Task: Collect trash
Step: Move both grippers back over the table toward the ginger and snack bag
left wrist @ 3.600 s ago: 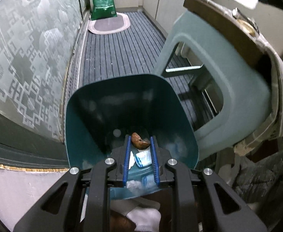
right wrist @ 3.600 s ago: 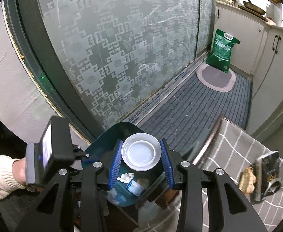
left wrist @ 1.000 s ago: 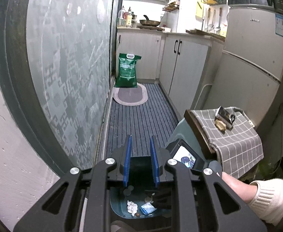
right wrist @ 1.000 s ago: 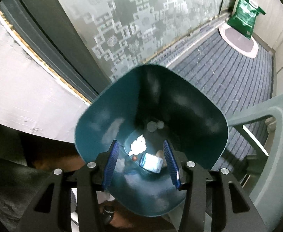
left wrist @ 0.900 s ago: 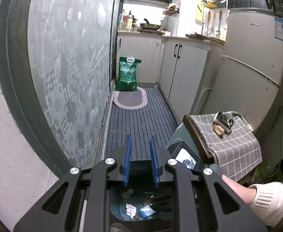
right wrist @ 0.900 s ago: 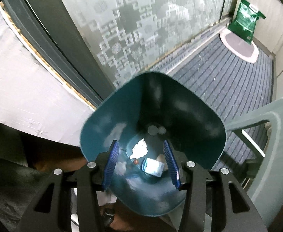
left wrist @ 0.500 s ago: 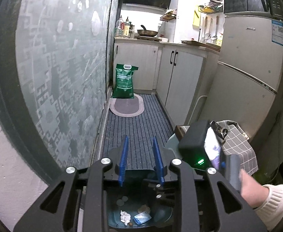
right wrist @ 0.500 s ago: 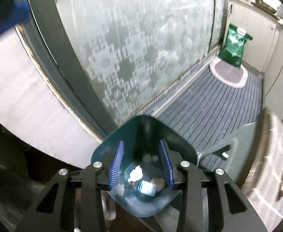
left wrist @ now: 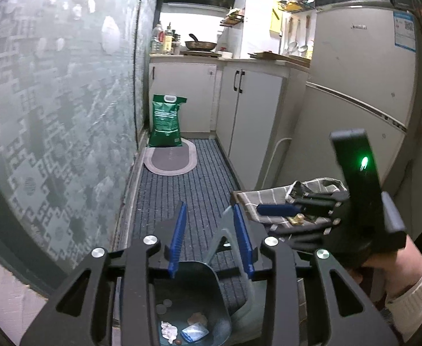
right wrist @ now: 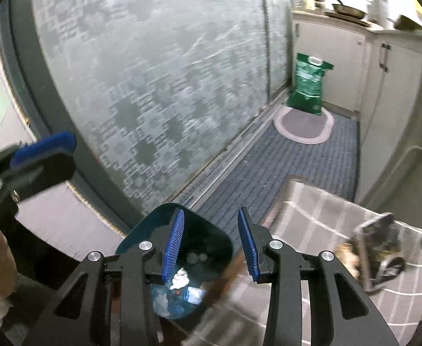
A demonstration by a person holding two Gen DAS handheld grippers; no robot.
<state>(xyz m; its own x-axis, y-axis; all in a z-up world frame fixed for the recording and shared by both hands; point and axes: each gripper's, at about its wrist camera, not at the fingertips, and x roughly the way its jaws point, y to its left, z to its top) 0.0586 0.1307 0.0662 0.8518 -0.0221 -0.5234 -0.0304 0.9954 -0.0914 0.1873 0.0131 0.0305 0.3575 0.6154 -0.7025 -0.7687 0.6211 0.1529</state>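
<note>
A teal trash bin (left wrist: pixel 211 291) stands on the floor below both grippers, also in the right wrist view (right wrist: pixel 153 225). It holds crumpled white paper (left wrist: pixel 169 328), a blue-white wrapper (left wrist: pixel 195 333) and a brown scrap (left wrist: pixel 198 318). My left gripper (left wrist: pixel 209 239) is open and empty, raised above the bin. My right gripper (right wrist: pixel 209 245) is open and empty, above the bin's rim; it also shows in the left wrist view (left wrist: pixel 291 209) over a stool covered in grey checked cloth (left wrist: pixel 320 186). A dark snack packet (right wrist: pixel 381 245) and a brown piece (right wrist: pixel 345 252) lie on that cloth (right wrist: pixel 311 210).
A frosted patterned glass door (left wrist: pixel 52 115) runs along the left. A striped floor mat (left wrist: pixel 187 190) leads to an oval rug (left wrist: pixel 169 164) and a green bag (left wrist: pixel 166 122). White cabinets (left wrist: pixel 251 115) and a fridge (left wrist: pixel 363 86) stand on the right.
The white lid held by my right gripper 3.6 s ago is gone from it. Both grippers have risen from the bin; the right has swung toward the stool.
</note>
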